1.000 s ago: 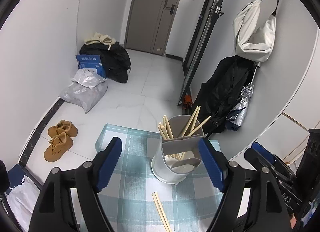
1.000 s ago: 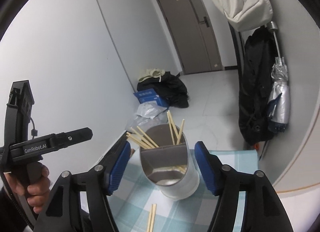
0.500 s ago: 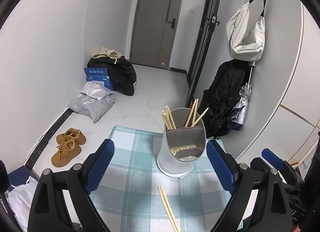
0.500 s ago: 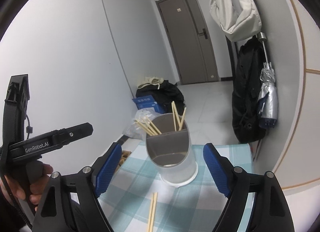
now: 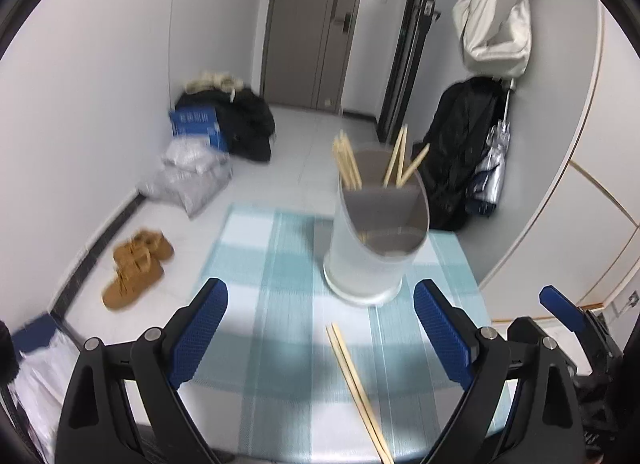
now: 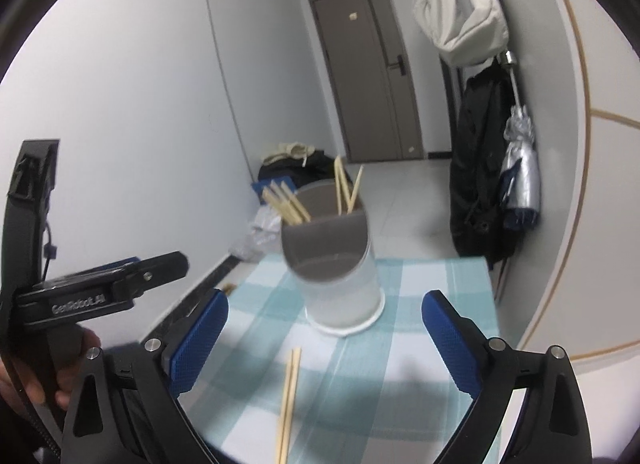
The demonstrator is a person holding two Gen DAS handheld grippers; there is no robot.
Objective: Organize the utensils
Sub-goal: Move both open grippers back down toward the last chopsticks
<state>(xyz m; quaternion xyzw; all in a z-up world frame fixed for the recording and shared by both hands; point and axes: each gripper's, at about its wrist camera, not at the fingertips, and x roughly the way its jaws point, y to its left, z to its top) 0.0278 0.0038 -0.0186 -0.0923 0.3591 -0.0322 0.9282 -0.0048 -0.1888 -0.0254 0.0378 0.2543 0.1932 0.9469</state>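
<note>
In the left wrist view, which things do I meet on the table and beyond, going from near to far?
pair of loose chopsticks on the checked tablecloth → white utensil holder with chopsticks standing in it → tiled floor → grey door

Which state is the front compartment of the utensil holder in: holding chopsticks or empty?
Empty, it seems. The utensil holder shows a bare grey front compartment; chopsticks stand only in the rear ones, and one pair of chopsticks lies on the tablecloth.

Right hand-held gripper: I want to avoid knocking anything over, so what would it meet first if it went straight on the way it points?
Probably the utensil holder, centred ahead; depth is unclear.
</note>
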